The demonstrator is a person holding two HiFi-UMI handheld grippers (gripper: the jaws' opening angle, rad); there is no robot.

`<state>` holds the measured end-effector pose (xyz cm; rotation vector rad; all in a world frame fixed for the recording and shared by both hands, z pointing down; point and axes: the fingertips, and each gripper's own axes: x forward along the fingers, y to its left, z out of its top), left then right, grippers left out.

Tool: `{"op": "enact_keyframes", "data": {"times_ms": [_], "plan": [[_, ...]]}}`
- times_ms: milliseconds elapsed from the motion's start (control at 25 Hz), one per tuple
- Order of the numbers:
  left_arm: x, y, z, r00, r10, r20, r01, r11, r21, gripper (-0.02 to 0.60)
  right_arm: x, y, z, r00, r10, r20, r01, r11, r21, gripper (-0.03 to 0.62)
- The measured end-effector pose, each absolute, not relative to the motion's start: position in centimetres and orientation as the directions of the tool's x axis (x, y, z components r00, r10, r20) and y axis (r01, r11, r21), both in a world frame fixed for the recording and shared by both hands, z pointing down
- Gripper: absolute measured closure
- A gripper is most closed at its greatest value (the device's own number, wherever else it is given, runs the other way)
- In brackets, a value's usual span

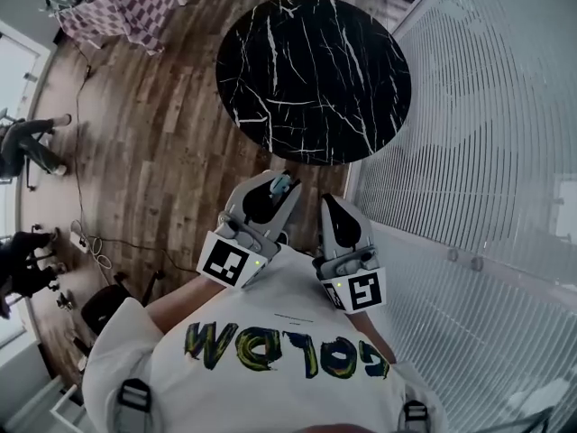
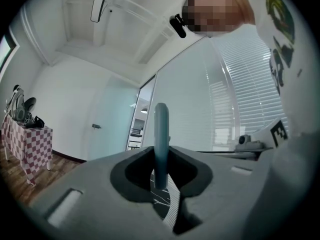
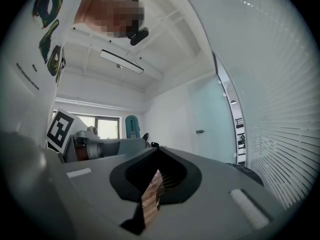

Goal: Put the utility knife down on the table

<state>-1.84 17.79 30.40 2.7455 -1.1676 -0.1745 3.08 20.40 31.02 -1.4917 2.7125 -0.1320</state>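
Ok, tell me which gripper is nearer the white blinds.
Right. The right gripper sits next to the blinds; the left gripper, holding the utility knife, is on the far side of it, farther from them.

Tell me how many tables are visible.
2. A round black marble table is ahead of the person; a table under checkered cloth at the head view's top left. Others may be hidden.
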Motion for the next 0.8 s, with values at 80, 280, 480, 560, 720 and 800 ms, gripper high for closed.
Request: {"op": "enact_keyframes", "data": {"times_ms": [80, 280, 480, 560, 720, 800], "plan": [[-2.6, 15.1, 30.4, 0.69, -0.722, -0.044, -0.704, -0.684, 0.192, 0.506, 2.3, 17.8, 31.0, -0.541, -0.841, 0.012, -0.838, 0.537, -0.093, 0.592], [-4.9, 8.8, 30.1, 0.693, -0.719, -0.051, -0.699, -0.688, 0.196, 0.506, -0.1, 11.3, 30.4, -0.547, -0.837, 0.008, -0.836, 0.545, -0.065, 0.592], [-6.7, 3.9, 30.1, 0.697, -0.715, -0.052, -0.694, -0.69, 0.206, 0.506, -2.0, 6.1, 30.1, -0.543, -0.84, 0.015, -0.839, 0.542, -0.041, 0.592], [-6.9, 2.4, 30.2, 0.702, -0.71, -0.053, -0.688, -0.695, 0.209, 0.506, -2.3, 4.5, 30.0, -0.538, -0.843, 0.016, -0.843, 0.537, -0.036, 0.592], [-7.1, 0.1, 30.2, 0.716, -0.696, -0.059, -0.672, -0.709, 0.213, 0.506, -2.5, 2.0, 30.4, -0.518, -0.855, 0.026, -0.855, 0.517, -0.036, 0.592], [-7.1, -0.7, 30.4, 0.724, -0.688, -0.058, -0.665, -0.717, 0.211, 0.506, -2.3, 1.2, 30.6, -0.505, -0.863, 0.032, -0.863, 0.504, -0.038, 0.592]]}}
